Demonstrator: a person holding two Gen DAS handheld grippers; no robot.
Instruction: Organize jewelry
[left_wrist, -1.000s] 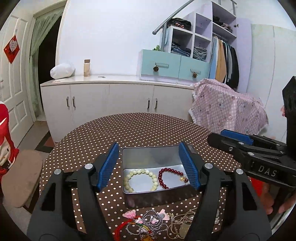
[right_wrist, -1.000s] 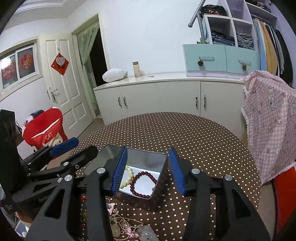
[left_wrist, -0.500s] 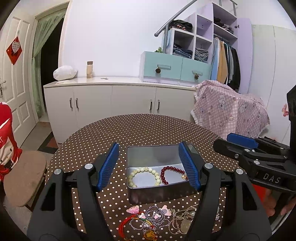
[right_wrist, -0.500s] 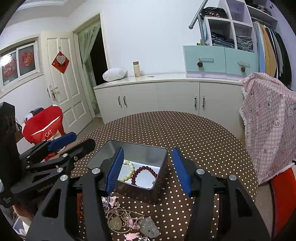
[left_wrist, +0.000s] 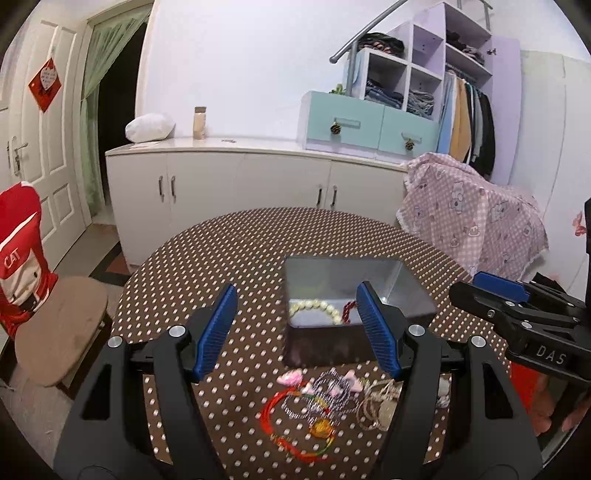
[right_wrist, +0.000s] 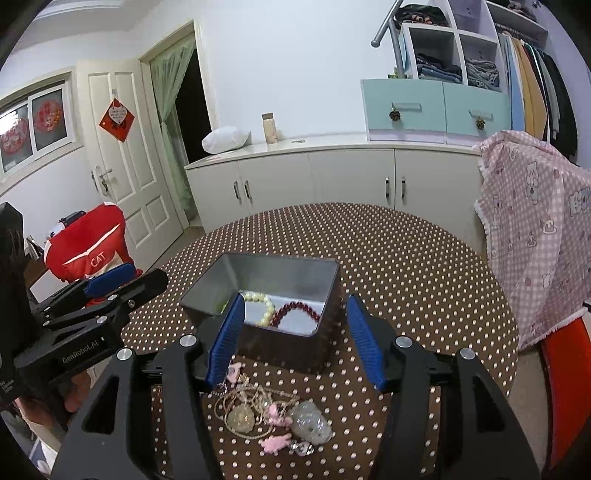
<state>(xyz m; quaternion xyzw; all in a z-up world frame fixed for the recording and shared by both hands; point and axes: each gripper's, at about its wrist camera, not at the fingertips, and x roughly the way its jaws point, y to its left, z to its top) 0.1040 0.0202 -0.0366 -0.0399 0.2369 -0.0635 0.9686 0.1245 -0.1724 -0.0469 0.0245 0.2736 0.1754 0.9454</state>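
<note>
An open metal tin (left_wrist: 413, 295) (right_wrist: 207, 284) stands on the round dotted table and holds a pale bead bracelet (left_wrist: 314, 306) (right_wrist: 266, 310) and a dark red bead bracelet (right_wrist: 299, 312). A tangle of loose jewelry lies in front of the tin: a red cord bracelet (left_wrist: 291, 424), silver chains (left_wrist: 325, 395), pink charms (right_wrist: 277, 441), a gold pendant necklace (right_wrist: 242, 417) and a pale stone pendant (right_wrist: 310, 426). My left gripper (left_wrist: 295, 328) is open and empty above the pile. My right gripper (right_wrist: 295, 339) is open and empty, just short of the tin.
The table (left_wrist: 236, 251) is covered in a brown dotted cloth. A chair with a red cover (left_wrist: 22, 258) stands at the left. A pink cloth (right_wrist: 543, 236) is draped at the right. White cabinets (left_wrist: 240, 184) line the far wall.
Both grippers have pulled back and up from the tin, so the jewelry pile shows more fully. The left gripper has also swung left. Both stay open.
</note>
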